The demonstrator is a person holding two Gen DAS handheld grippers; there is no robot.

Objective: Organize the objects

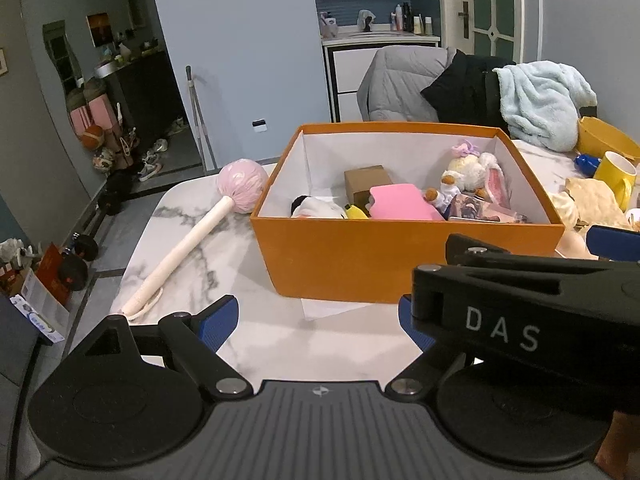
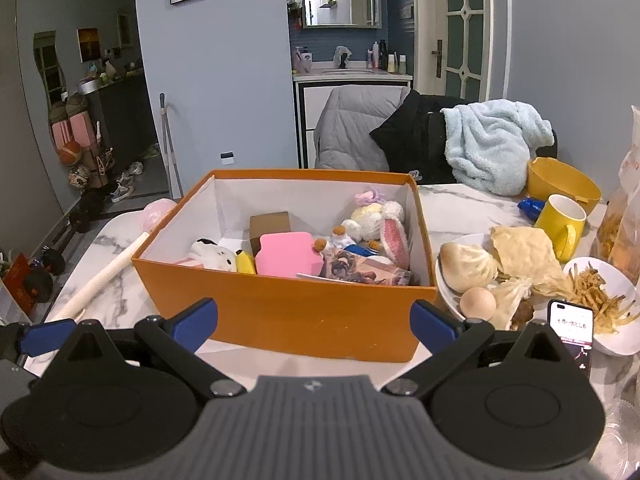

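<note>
An orange box [image 1: 360, 264] stands on the marble table [image 1: 192, 256]; it also shows in the right wrist view [image 2: 280, 312]. Inside lie a pink case [image 2: 288, 258], a brown carton [image 2: 270, 222], a white bunny plush [image 2: 378, 220], a black-and-white plush [image 2: 212, 256], a yellow toy [image 2: 245, 262] and a printed card [image 2: 360, 268]. A pink-headed massage hammer [image 1: 192, 236] lies on the table left of the box. My left gripper [image 1: 318, 322] is open and empty in front of the box. My right gripper [image 2: 314, 322] is open and empty, close to the box's front wall.
Right of the box are a plate [image 2: 448, 300] with buns and an egg, a yellow mug [image 2: 560, 224], a yellow bowl [image 2: 564, 180], a bowl of fries [image 2: 616, 332] and a phone [image 2: 572, 328]. Clothes hang over chairs [image 2: 420, 136] behind the table.
</note>
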